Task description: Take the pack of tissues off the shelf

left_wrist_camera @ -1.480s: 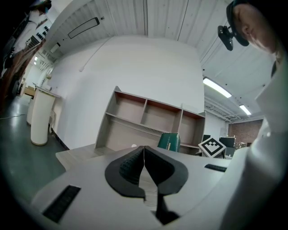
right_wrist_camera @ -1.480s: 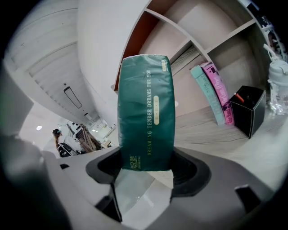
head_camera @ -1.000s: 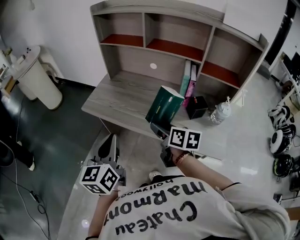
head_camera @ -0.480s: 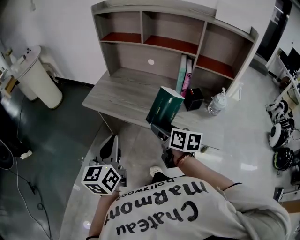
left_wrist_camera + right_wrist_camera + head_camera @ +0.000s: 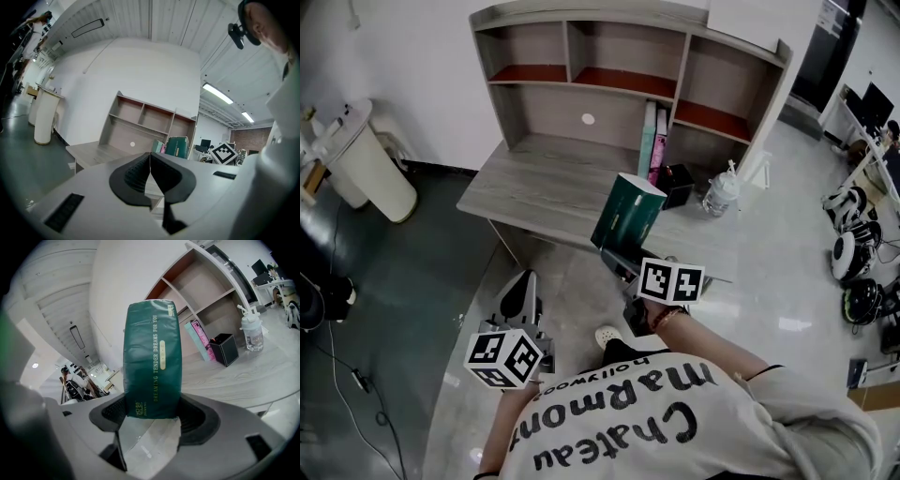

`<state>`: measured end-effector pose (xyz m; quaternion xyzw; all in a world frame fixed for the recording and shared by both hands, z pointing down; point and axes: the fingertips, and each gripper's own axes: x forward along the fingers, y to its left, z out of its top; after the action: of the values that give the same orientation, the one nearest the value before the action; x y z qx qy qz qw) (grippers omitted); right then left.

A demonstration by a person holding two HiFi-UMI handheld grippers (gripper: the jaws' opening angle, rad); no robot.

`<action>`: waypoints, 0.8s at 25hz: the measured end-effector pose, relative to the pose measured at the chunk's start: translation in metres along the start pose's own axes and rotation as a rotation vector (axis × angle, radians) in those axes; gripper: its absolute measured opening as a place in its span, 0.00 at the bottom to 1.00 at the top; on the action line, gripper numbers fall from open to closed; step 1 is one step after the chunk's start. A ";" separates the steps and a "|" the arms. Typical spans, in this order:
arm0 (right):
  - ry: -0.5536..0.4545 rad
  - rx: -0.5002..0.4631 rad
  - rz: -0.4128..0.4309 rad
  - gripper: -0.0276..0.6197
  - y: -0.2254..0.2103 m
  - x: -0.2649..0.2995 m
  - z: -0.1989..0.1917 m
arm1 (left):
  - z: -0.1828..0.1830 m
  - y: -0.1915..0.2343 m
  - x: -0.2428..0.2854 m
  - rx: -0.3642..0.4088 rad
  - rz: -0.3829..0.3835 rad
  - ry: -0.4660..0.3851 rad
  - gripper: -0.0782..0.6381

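The pack of tissues [image 5: 626,214] is a tall dark green pack with gold print, held upright off the shelf, over the desk's front edge. My right gripper [image 5: 619,255] is shut on its lower end. In the right gripper view the pack [image 5: 152,362] stands between the two dark pads of the right gripper [image 5: 152,413], which press on its sides. My left gripper [image 5: 520,291] hangs low at the left over the floor, away from the desk. In the left gripper view the left gripper [image 5: 150,171] has its pads meeting with nothing between them.
The grey wooden desk [image 5: 534,187] carries a shelf unit with open compartments. Under it stand upright books [image 5: 652,141], a black box [image 5: 678,185] and a water bottle [image 5: 720,194]. A white bin [image 5: 366,169] stands at the left; headsets [image 5: 848,253] lie on the floor at the right.
Both grippers have drawn back from the desk, the right one carrying the pack. The pack now sits at the desk's front edge in the picture instead of near the books.
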<state>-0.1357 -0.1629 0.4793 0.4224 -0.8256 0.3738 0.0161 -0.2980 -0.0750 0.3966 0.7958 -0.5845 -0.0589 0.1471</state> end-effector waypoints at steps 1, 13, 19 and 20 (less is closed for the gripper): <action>0.000 0.000 0.001 0.56 0.001 -0.002 -0.001 | 0.000 -0.001 -0.002 -0.001 0.000 0.000 0.13; -0.001 0.007 -0.016 0.56 0.003 -0.018 -0.014 | -0.005 -0.007 -0.015 -0.010 -0.016 0.005 0.13; -0.002 0.007 -0.021 0.56 0.002 -0.022 -0.017 | -0.008 -0.010 -0.017 -0.009 -0.024 0.005 0.13; -0.002 0.006 -0.022 0.56 0.001 -0.023 -0.017 | -0.008 -0.011 -0.017 -0.009 -0.023 0.004 0.13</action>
<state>-0.1271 -0.1361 0.4829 0.4319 -0.8197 0.3758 0.0179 -0.2919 -0.0544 0.3992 0.8020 -0.5745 -0.0616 0.1512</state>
